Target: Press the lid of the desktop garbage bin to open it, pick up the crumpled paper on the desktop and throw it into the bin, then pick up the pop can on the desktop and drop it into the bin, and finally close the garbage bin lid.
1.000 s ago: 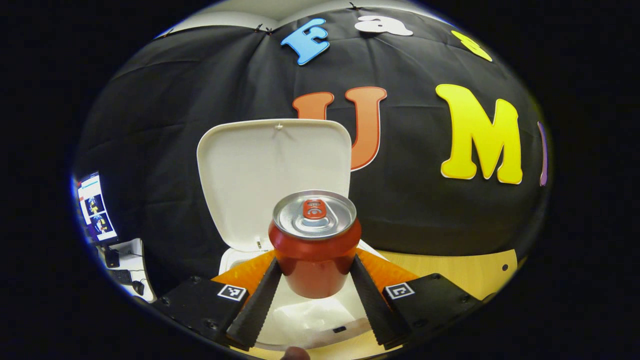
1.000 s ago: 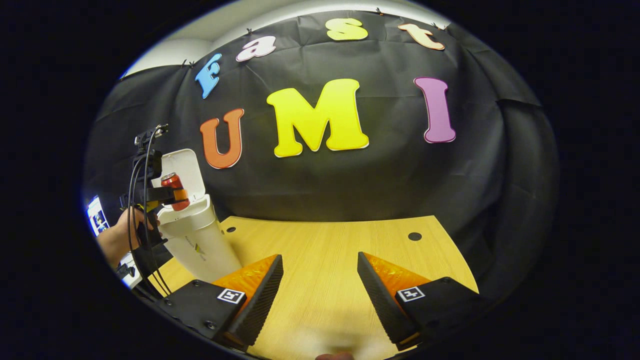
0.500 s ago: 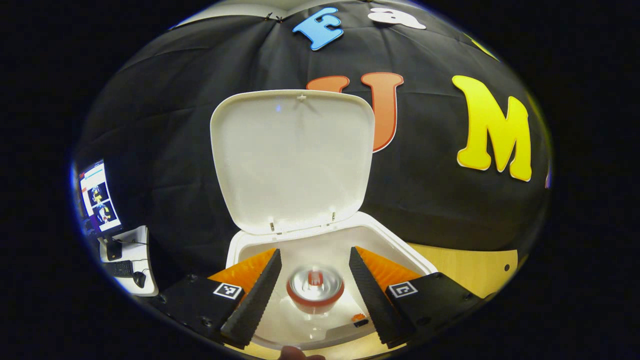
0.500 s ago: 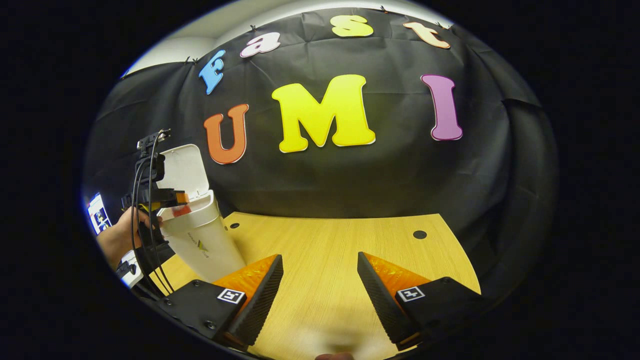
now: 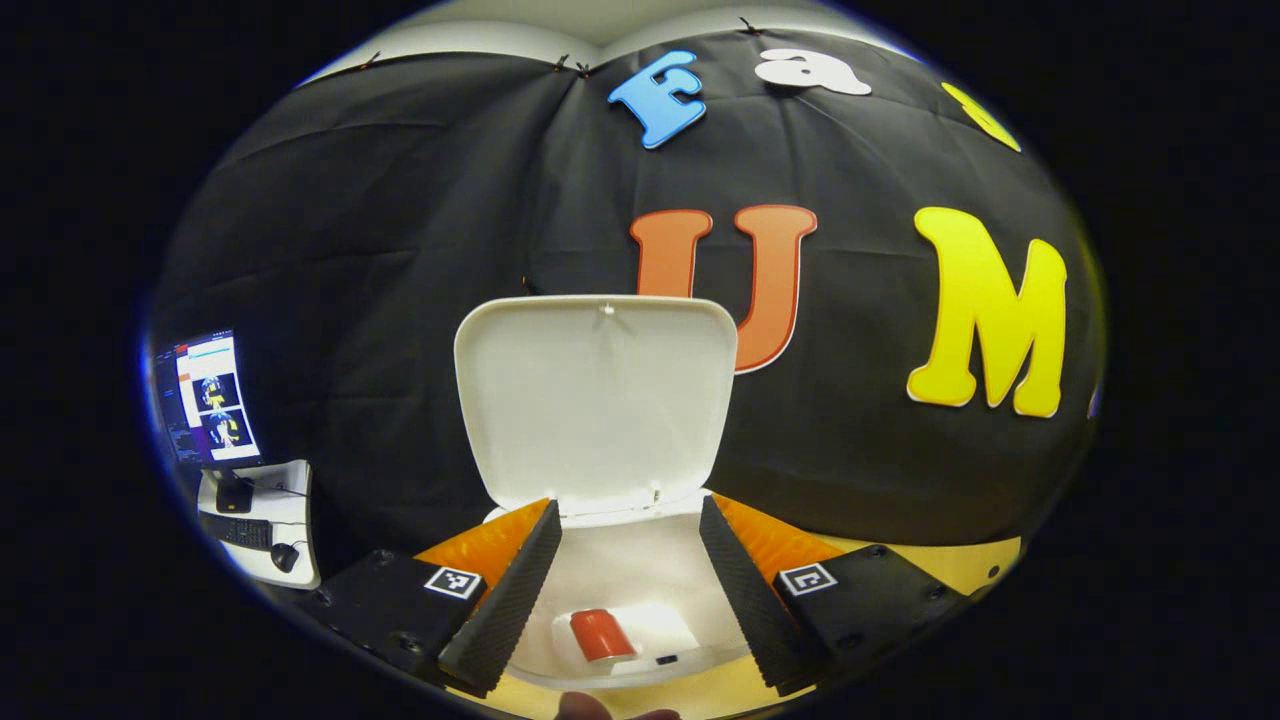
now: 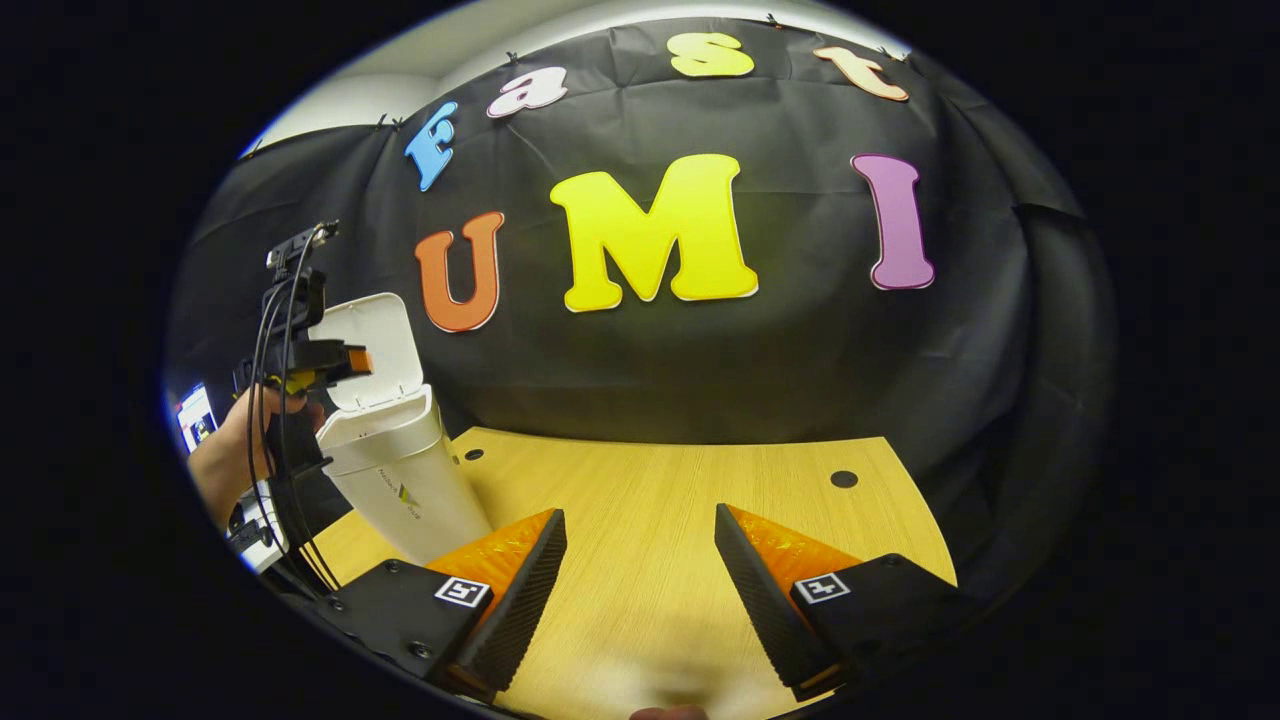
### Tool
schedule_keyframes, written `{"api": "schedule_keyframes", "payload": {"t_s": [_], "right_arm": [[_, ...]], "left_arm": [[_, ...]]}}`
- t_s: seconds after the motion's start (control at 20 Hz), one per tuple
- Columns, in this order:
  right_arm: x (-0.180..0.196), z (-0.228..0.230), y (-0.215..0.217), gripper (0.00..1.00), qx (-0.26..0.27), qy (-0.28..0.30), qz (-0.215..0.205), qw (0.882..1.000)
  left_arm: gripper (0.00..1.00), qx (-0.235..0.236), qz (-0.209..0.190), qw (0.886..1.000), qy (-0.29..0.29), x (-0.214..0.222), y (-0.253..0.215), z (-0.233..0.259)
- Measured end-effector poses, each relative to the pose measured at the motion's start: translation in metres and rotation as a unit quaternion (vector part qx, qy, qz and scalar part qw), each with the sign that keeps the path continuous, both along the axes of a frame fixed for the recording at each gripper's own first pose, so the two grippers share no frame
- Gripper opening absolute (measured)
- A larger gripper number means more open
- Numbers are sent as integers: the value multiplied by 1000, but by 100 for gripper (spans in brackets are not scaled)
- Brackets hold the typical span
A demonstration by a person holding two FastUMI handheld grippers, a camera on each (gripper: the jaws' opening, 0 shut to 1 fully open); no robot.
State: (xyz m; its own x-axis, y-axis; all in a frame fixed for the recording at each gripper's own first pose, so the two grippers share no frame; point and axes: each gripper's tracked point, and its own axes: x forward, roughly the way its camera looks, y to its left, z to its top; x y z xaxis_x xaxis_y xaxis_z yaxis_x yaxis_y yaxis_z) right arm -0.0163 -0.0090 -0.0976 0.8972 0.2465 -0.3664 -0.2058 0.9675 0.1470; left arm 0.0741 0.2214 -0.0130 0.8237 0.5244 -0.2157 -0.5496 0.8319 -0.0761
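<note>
- The pop can (image 5: 601,634) lies on its side at the bottom of the bin, seen in the left gripper view as a red shape between that gripper's two fingers.
- White crumpled paper (image 5: 655,628) lies in the bin just beside the can, touching it as far as can be told.
- The garbage bin (image 5: 640,570) is white; its lid (image 5: 598,400) stands upright and open behind the mouth.
- The left gripper (image 5: 628,575) hangs above the bin's open mouth with its fingers spread apart and nothing between them.
- In the right gripper view that same gripper (image 6: 345,362) sits over the bin (image 6: 400,475), held by a hand (image 6: 235,445) with cables running down from it; the lid (image 6: 370,345) is raised.
- The right gripper (image 6: 640,585) hovers over the wooden desktop (image 6: 660,500), well apart from the bin, fingers spread wide and holding nothing.
- A monitor (image 5: 205,397) and keyboard (image 5: 243,532) stand on a small table at the far left of the left gripper view.
</note>
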Motion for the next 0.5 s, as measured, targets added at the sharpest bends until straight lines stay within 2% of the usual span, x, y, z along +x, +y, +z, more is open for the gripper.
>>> {"api": "schedule_keyframes", "payload": {"t_s": [0.2,0.4,0.5], "right_arm": [[3,13,-6,94,-6,-13,10,1000],[9,23,-13,94,-5,-21,7,1000],[11,31,-14,94,-6,-26,5,1000]], "left_arm": [[92,11,8,999,-40,16,0,47],[92,48,49,995,-76,26,26,113],[91,42,64,994,-78,36,43,127]]}}
